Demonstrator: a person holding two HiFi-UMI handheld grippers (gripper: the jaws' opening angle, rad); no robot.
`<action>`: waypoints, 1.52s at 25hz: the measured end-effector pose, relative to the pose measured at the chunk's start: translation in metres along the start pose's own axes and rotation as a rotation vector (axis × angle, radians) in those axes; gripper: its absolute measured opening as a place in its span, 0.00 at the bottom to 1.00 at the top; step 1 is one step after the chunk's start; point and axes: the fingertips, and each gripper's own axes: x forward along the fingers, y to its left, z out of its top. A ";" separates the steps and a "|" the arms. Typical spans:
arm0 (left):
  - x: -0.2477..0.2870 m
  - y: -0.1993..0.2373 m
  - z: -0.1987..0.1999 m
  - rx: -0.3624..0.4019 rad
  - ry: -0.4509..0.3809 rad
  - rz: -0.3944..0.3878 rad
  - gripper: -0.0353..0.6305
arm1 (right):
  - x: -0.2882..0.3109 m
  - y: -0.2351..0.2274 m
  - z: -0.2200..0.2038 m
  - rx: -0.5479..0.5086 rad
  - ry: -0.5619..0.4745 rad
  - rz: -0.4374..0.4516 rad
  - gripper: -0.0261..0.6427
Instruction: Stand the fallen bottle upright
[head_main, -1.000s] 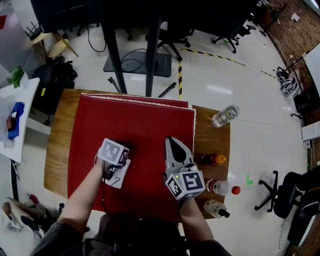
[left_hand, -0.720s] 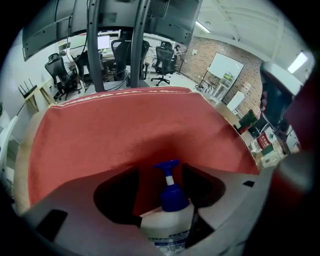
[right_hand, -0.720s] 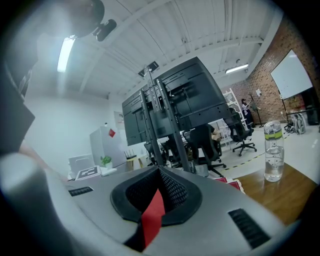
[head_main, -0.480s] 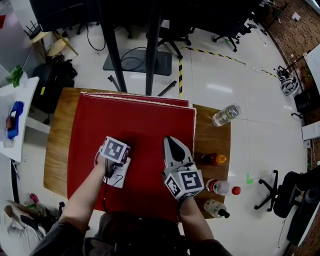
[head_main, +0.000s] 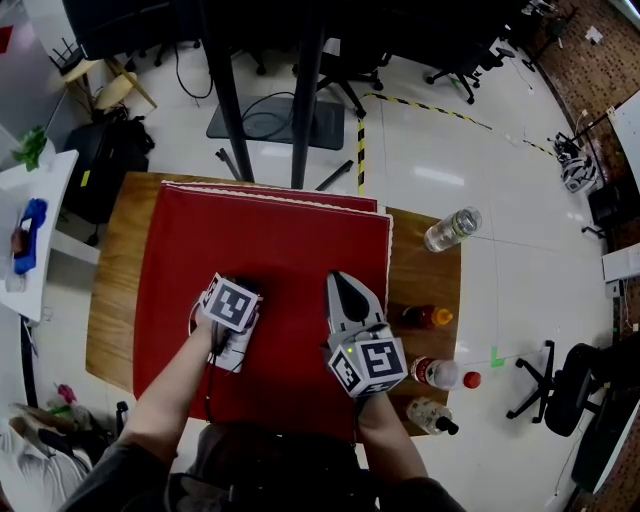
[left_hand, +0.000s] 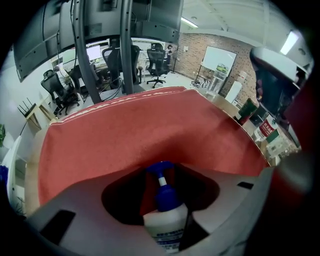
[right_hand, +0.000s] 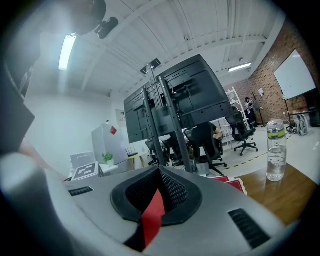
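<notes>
Closing just now, left tongs (left_hand: 161, 171) grip the white plastic blue-pump bottle (left_hand: 165, 227) on the red cloth (head_main: 270, 250); right tongs (head_main: 340, 285) shut, empty.

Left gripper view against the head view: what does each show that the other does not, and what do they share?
Only the left gripper view: the blue head of the pump bottle, between the jaws of the left gripper, which have just been closing on it. Only the head view: that gripper's marker cube and the person's forearms. Both: the red cloth and the right gripper.
</notes>
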 end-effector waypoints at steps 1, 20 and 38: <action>-0.002 0.000 0.001 0.010 -0.008 0.009 0.37 | 0.000 0.000 0.000 0.000 0.000 -0.001 0.04; -0.080 0.003 0.029 0.038 -0.296 0.056 0.34 | -0.005 0.025 -0.003 -0.004 0.007 0.019 0.04; -0.158 -0.022 0.031 0.049 -0.537 0.076 0.29 | -0.021 0.051 0.003 -0.023 0.001 0.042 0.04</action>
